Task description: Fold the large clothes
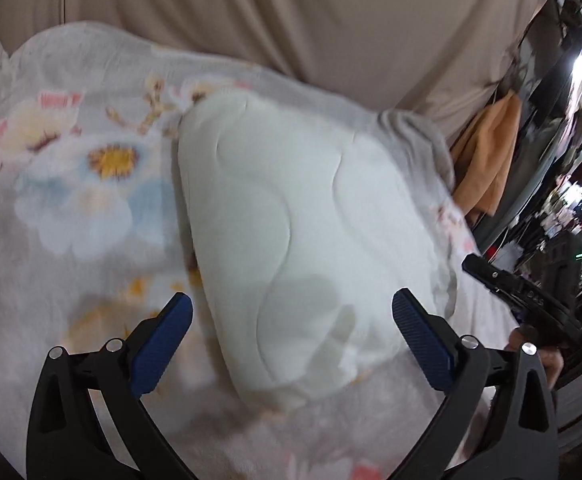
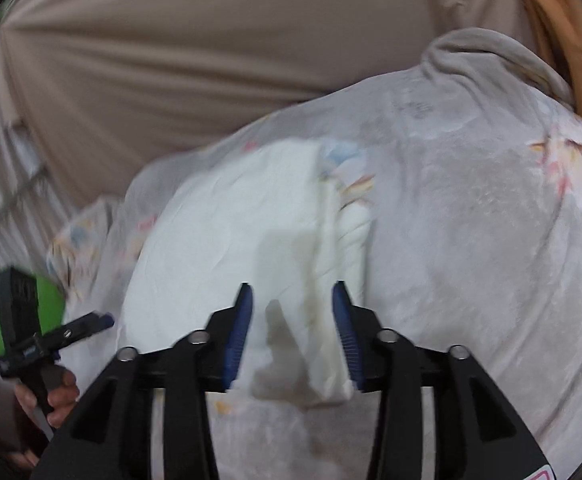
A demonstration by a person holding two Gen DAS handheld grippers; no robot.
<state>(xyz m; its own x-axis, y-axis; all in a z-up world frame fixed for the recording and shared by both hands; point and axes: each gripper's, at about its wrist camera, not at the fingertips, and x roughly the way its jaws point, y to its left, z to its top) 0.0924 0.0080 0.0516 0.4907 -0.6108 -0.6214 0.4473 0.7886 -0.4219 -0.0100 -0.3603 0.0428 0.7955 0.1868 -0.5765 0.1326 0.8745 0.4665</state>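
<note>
A white quilted garment lies folded into a thick pad on a pale floral blanket. My left gripper hovers over its near end, open wide, with nothing between the blue pads. In the right wrist view the same white garment shows a folded edge running toward the camera. My right gripper stands open just above that edge, and its pads do not press the cloth. The right gripper shows at the right edge of the left wrist view. The left gripper, held by a hand, appears at the left of the right wrist view.
The floral blanket covers the whole work surface and bunches into a roll at its far edge. Behind it hangs a beige draped sheet. An orange cloth hangs at the right, beside cluttered dark shelves.
</note>
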